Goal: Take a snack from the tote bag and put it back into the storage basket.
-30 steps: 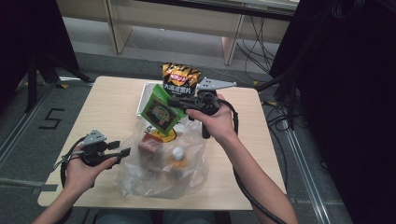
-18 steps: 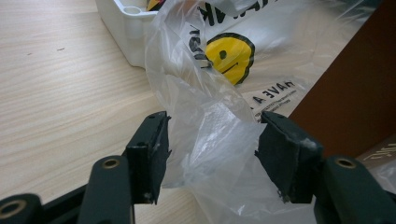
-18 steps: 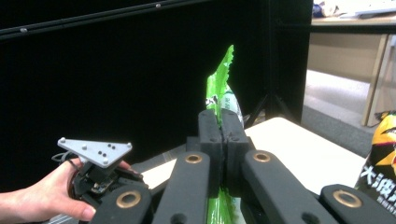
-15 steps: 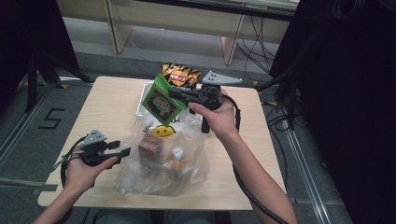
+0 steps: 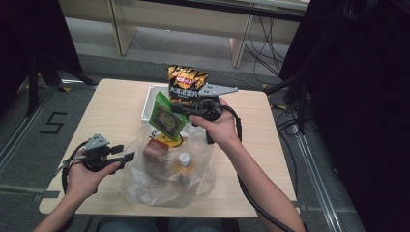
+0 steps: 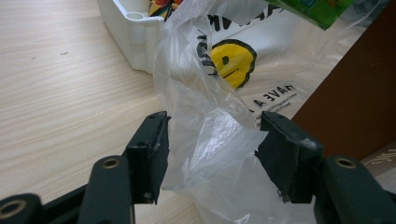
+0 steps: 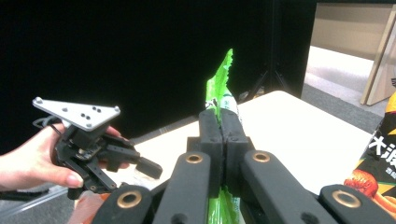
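At about eight o'clock on the bench (image 5: 111, 101), the left gripper (image 5: 124, 153) sits low at the edge of the clear plastic bag (image 5: 167, 186). Its fingers (image 6: 152, 151) stand apart with a fold of the bag's film loose between them, not pinched; I'd guess it waits there to catch the rim and hold the mouth wide. Inside the bag I make out a brown box (image 5: 155, 150) and a small bottle (image 5: 183, 162), and a yellow smiley face (image 6: 232, 62) is printed on the film.

Moving toward the centre, the green snack packet (image 5: 167, 116) hangs in the air just above the bag's far rim, tilted, clear of the bench. The right gripper (image 5: 180, 110) has it by the top seam, fingers (image 7: 211, 135) pressed tight together on the foil, probably so the packet dangles edge-down and slips through the opening.

At twelve o'clock a white tray (image 5: 149, 104) holds a black-and-orange chip bag (image 5: 186, 79) standing upright behind the right hand, likely next to be packed.
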`<state>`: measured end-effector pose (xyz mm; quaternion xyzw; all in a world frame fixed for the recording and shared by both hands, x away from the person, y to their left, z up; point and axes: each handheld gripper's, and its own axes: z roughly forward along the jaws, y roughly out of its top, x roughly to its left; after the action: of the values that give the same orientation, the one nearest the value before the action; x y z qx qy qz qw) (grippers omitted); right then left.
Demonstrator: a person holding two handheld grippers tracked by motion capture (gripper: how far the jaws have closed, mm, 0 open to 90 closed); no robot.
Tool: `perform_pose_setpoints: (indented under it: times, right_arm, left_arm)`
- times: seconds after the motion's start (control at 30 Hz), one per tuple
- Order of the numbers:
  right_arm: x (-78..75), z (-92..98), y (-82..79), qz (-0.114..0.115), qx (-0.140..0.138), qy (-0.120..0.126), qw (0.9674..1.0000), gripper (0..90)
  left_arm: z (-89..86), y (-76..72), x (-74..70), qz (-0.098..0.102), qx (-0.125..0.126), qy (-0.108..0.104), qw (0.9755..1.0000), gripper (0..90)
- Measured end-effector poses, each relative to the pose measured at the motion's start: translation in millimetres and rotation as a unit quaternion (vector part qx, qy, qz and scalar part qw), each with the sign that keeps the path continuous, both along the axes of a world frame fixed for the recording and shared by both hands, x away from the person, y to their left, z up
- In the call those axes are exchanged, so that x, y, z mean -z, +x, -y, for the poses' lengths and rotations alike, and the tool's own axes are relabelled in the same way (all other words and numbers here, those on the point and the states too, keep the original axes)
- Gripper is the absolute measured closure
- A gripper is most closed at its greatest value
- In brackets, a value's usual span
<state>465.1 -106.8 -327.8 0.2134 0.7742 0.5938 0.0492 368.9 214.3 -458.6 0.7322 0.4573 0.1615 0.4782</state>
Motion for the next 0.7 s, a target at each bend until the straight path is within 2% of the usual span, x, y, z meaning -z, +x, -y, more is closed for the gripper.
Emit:
perform_pose_setpoints:
  times: [0.07,0.13,0.23,0.27,0.33,0.37,0.4,0.57,0.67,0.7]
  right_arm:
    - [1.6,-1.9,0.5,-0.017,-0.001,0.005,0.9999,90.0]
    - [3.4,-4.8,3.2,-0.011,-0.012,0.014,0.9998,90.0]
    - [3.2,-9.6,1.9,-0.021,-0.011,0.018,0.9996,90.0]
    - [2.8,-10.7,2.8,-0.013,-0.01,0.012,0.9998,90.0]
    - [3.7,-14.9,2.7,-0.023,-0.01,0.021,0.9995,90.0]
    - [4.0,-16.4,4.1,-0.016,-0.013,0.019,0.9996,90.0]
    - [3.6,-17.8,3.0,-0.027,-0.009,0.019,0.9994,90.0]
    - [1.7,-23.4,3.6,-0.022,-0.008,0.028,0.9993,90.0]
    - [-7.0,-22.6,4.3,-0.023,-0.004,0.05,0.9985,90.0]
    - [-10.3,-22.6,5.3,-0.017,-0.006,0.054,0.9984,90.0]
  left_arm:
    - [-0.1,-0.1,-0.1,0.0,0.0,0.0,1.0,42.9]
    - [-0.3,-0.1,-0.5,0.001,0.0,0.0,1.0,42.9]
    - [-0.1,0.0,-0.1,0.0,0.0,0.0,1.0,42.9]
    - [0.1,0.0,0.0,0.0,0.0,0.001,1.0,42.9]
    - [0.2,0.0,-0.2,0.001,0.001,0.0,1.0,42.9]
    - [0.2,0.0,-0.4,0.002,0.001,0.0,1.0,42.9]
    - [-0.2,0.1,-0.6,0.002,0.001,0.001,1.0,42.9]
    - [-1.3,0.3,-0.9,0.003,-0.001,-0.003,1.0,42.9]
    - [-1.5,0.3,-1.1,0.004,0.0,-0.001,1.0,42.9]
    - [-1.0,0.4,-0.6,0.002,-0.001,-0.004,1.0,42.9]
